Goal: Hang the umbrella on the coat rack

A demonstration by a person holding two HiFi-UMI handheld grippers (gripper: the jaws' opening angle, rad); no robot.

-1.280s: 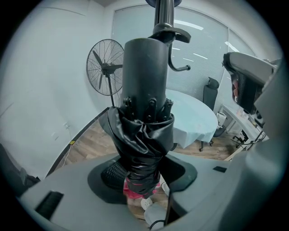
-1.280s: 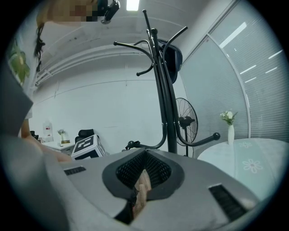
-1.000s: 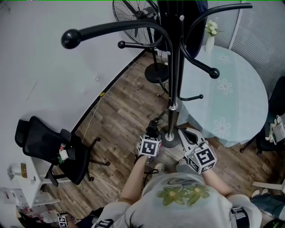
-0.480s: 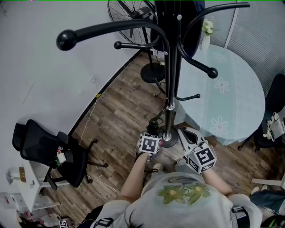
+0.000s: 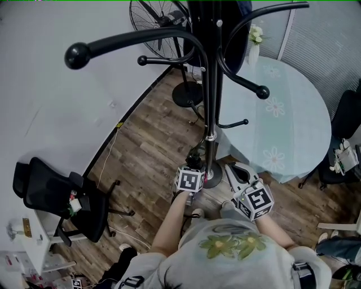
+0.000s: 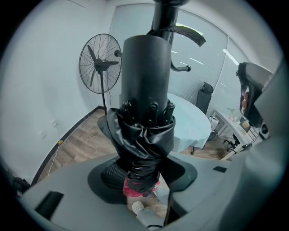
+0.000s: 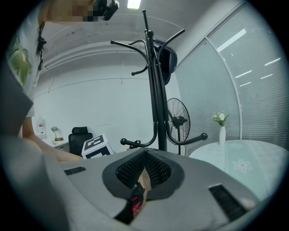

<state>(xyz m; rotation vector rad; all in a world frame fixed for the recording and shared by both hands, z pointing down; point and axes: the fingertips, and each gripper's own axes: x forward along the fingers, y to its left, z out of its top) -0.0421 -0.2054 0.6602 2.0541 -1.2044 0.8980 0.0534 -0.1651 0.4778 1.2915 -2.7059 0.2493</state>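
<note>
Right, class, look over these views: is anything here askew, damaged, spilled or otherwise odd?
Nothing looks spilled or broken. The umbrella has its black fabric bunched and crumpled where the jaws of the left gripper clamp it, not wrapped neatly. A thin loose cable trails over the wooden floor beside the wall.

We see a wood-plank floor, a white wall, a pedestal fan, a black office chair and a round table under pale floral cloth.
</note>
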